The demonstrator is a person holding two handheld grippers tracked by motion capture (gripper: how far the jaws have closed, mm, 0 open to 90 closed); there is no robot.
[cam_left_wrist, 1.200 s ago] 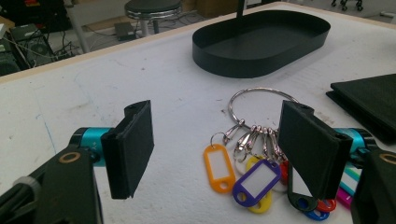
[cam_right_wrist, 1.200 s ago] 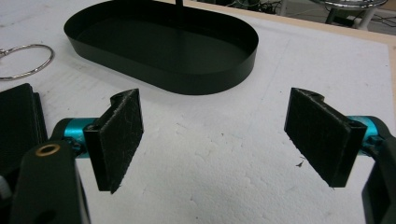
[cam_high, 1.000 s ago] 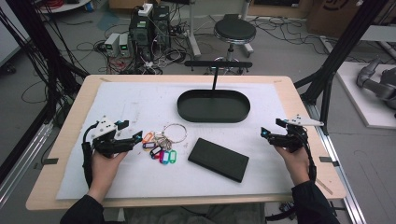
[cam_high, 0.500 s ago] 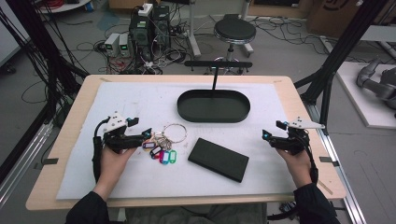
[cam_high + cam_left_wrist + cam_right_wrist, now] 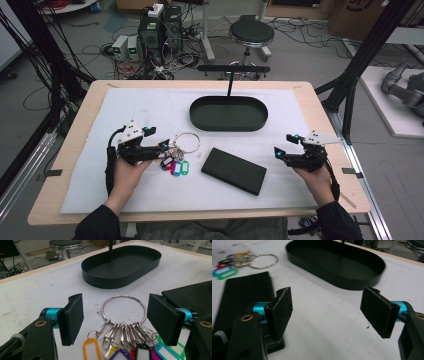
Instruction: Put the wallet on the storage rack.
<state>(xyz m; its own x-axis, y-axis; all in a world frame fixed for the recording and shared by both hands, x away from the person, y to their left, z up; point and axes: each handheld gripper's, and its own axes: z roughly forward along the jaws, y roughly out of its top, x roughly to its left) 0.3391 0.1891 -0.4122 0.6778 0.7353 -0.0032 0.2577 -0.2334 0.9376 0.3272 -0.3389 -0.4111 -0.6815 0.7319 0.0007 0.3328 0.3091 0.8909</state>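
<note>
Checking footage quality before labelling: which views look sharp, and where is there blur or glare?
High view: soft, even light. Left gripper view: key ring crisp, with small glints on the metal. Right gripper view: smeared, black tray and key ring blurry.

No text, label, brand, number or sign can be read in any view. The coloured key tags (image 5: pixel 140 351) on the key ring (image 5: pixel 124 310) carry white label inserts that appear blank, though the lower tags are cut off by the frame edge. A cardboard box (image 5: pixel 362 12) at the far edge of the high view may bear dark printing, but it is too small and blurred to make out.
</note>
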